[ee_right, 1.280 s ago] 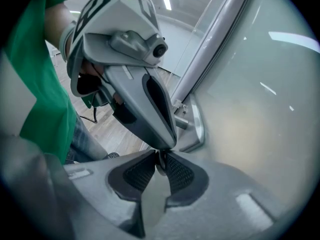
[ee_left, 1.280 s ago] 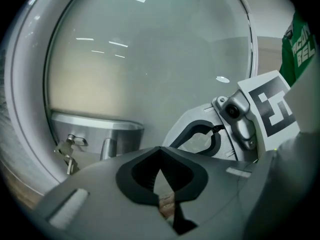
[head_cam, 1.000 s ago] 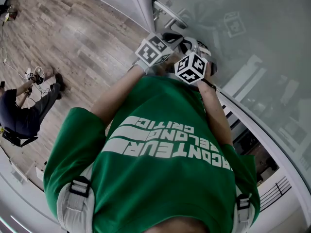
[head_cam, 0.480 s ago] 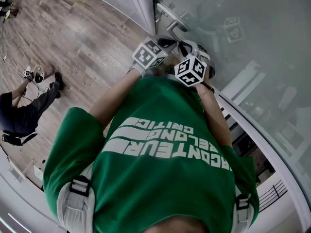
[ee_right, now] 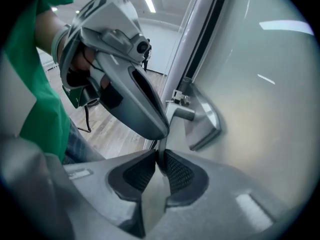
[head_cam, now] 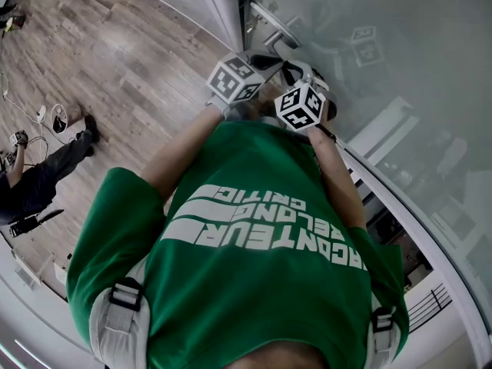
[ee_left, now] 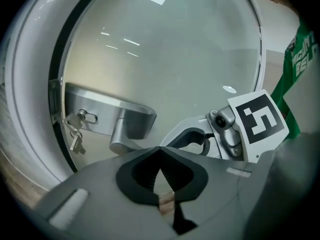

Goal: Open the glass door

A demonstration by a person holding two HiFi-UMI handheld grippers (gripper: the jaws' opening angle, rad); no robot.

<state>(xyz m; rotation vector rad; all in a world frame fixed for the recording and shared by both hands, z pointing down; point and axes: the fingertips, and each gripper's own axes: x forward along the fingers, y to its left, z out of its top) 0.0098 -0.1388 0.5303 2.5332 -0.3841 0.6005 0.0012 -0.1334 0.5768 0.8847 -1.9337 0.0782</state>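
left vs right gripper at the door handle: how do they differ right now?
The right gripper is clamped on the thin lever of the door handle. The left gripper has its jaw tips together with nothing between them. In the right gripper view, the left gripper's nose sits just above the right gripper's jaws, close to the lever, but contact cannot be told. Shared: both are at the handle on the glass door.

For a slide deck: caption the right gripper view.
The right gripper clamps the handle of the glass door, left gripper close above.

White print on green shirt (head_cam: 254, 306), upside down, partly "ACONTEUR"
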